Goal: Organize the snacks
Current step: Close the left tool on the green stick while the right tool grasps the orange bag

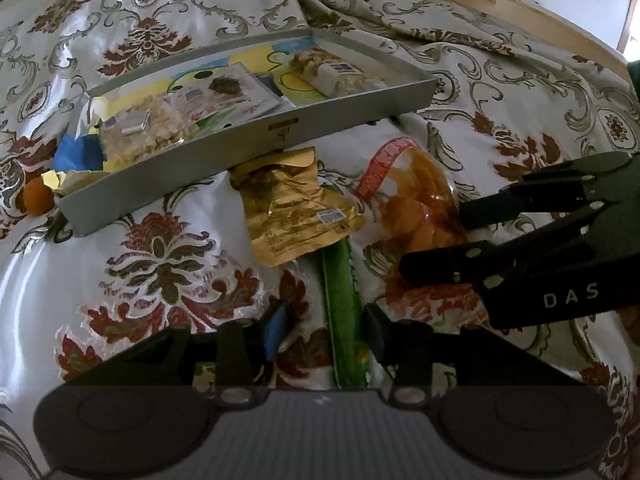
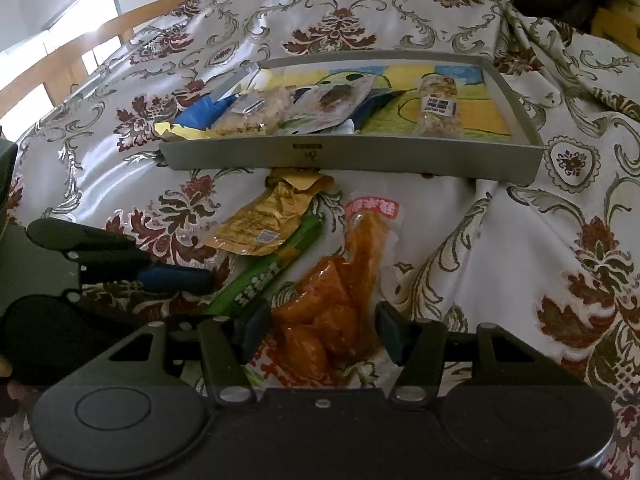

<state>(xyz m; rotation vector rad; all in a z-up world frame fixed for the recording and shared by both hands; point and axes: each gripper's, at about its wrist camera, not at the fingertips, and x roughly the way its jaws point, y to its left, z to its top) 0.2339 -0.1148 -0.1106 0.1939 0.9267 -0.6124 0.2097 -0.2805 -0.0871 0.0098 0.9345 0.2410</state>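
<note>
Fingers: left gripper (image 1: 326,330) part-open astride green bar (image 1: 340,312), pads apparently clear; right gripper (image 2: 320,330) wide astride orange pack (image 2: 332,304), not gripping | gold pouch (image 2: 260,228) near tray (image 2: 360,156), probably queued | tray part-filled, likely the destination | floral bedspread (image 2: 520,240), wooden frame, window.

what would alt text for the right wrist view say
The right gripper straddles a clear packet of orange snacks on a floral cloth, jaws apart. Beside it lie a green bar and gold pouch; behind, a grey tray holds more snacks.
</note>
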